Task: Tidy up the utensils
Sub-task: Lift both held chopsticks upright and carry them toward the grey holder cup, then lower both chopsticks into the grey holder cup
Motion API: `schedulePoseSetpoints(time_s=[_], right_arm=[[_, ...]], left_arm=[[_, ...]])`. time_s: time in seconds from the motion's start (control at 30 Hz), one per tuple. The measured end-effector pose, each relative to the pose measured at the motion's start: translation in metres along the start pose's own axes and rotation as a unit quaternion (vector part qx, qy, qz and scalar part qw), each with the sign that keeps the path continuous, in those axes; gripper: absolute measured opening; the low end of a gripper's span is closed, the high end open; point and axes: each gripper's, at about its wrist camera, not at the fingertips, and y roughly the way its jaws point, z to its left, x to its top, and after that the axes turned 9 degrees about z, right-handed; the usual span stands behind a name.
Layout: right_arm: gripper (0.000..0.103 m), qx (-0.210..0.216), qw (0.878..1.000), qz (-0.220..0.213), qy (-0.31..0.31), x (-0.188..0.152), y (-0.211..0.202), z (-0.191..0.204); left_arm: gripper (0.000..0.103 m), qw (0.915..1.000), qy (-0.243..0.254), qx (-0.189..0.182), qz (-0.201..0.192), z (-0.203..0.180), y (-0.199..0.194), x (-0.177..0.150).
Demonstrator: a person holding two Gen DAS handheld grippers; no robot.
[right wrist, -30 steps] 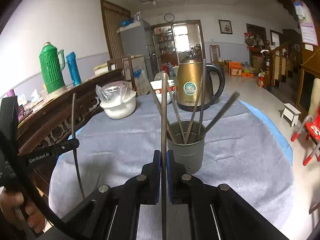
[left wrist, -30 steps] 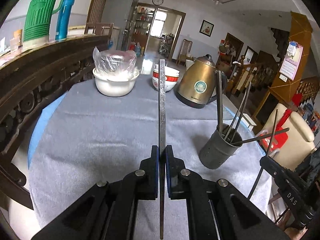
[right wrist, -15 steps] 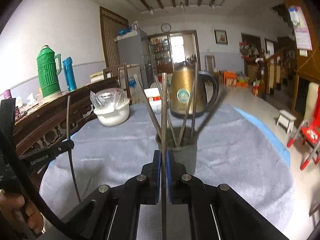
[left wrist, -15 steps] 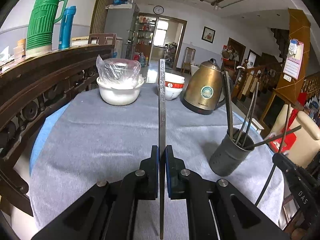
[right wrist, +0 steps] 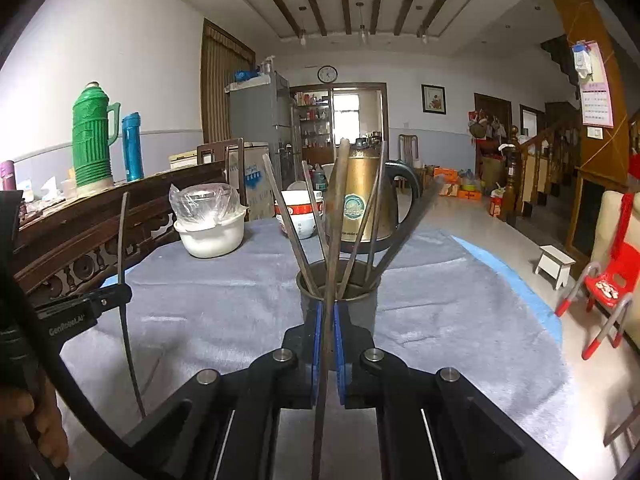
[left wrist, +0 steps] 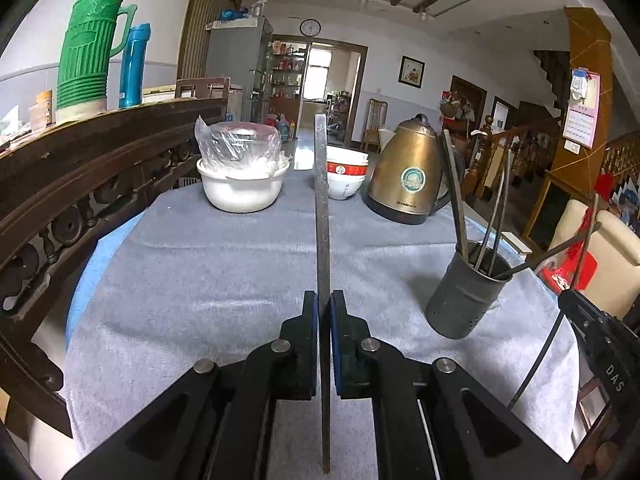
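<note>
Clearly, both grippers are pinching metal chopsticks: the left gripper (left wrist: pixel 324 308) is clamping one chopstick (left wrist: pixel 322 200) upright over the grey cloth (left wrist: pixel 200 272), while the right gripper (right wrist: pixel 328 320), marked "DAS", is holding another chopstick (right wrist: pixel 334 220) just before the dark utensil holder (right wrist: pixel 340 292). "GenRobot.AI" is showing on the left tool.

You see white walls, a beamed ceiling (right wrist: pixel 352 8), a wall clock (right wrist: pixel 327 74) above the far doorway (right wrist: pixel 340 120), perhaps stairs (right wrist: pixel 536 160) at right.

Left wrist view along its fingers (left wrist: pixel 308 344) across table (left wrist: pixel 200 280), right wrist view close behind utensil holder (right wrist: pixel 338 304), both facing kettle (left wrist: pixel 408 176)
</note>
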Motion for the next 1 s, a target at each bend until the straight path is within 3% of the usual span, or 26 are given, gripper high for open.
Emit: schedulePoseSetpoints(time_s=[0.53, 1.0], right_arm=[[0.007, 0.024, 0.999, 0.009, 0.034, -0.014, -0.044, -0.023], [0.006, 0.046, 0.994, 0.018, 0.093, -0.013, -0.045, -0.048]], left_arm=[[0.006, 0.9998, 0.001, -0.011, -0.019, 0.003, -0.049, -0.026], [0.006, 0.9983, -0.044, -0.039, 0.001, 0.016, -0.049, -0.023]])
